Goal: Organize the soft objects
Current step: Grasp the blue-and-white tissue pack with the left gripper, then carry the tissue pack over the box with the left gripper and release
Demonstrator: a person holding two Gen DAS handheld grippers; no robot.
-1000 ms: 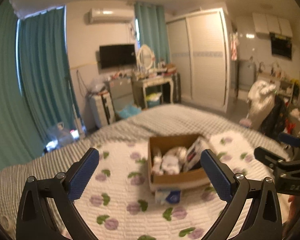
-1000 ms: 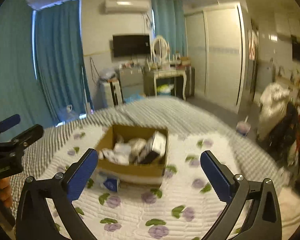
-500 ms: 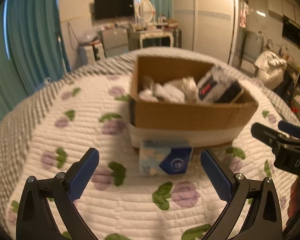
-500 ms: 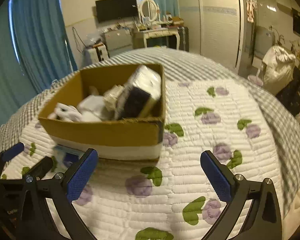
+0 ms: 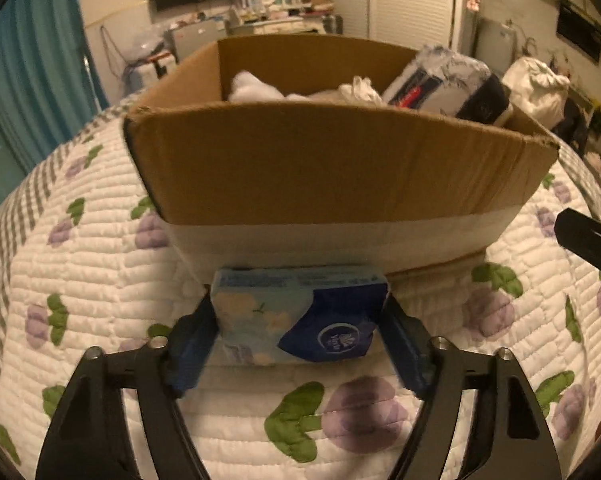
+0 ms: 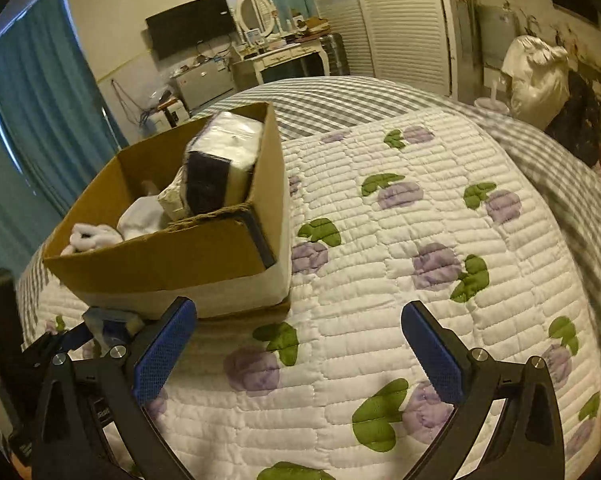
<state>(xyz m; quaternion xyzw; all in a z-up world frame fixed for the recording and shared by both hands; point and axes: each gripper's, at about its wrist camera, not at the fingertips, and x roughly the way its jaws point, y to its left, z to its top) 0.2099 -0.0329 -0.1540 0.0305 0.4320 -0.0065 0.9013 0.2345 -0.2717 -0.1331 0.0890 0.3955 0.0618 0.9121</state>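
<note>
A blue tissue pack (image 5: pixel 300 314) lies on the quilt against the front of a cardboard box (image 5: pixel 332 168). My left gripper (image 5: pixel 300 340) is closed on the pack, one pad pressed to each end. The box holds white soft items (image 5: pixel 252 90) and a wrapped dark-and-white bundle (image 5: pixel 448 86). In the right wrist view the box (image 6: pixel 172 256) is to the left, with the bundle (image 6: pixel 220 164) leaning inside. My right gripper (image 6: pixel 300 356) is open and empty over the quilt, right of the box. The pack (image 6: pixel 108 324) and left gripper show at its lower left.
The bed's white quilt with purple flowers (image 6: pixel 420 240) spreads to the right of the box. A grey striped blanket (image 6: pixel 340 100) lies beyond. Teal curtains (image 5: pixel 32 80), a dresser (image 6: pixel 284 56) and a wardrobe (image 6: pixel 400 28) stand at the room's far side.
Both grippers moved down and closer to the box. My left gripper closed its pads onto the ends of the tissue pack. The right gripper stayed open.
</note>
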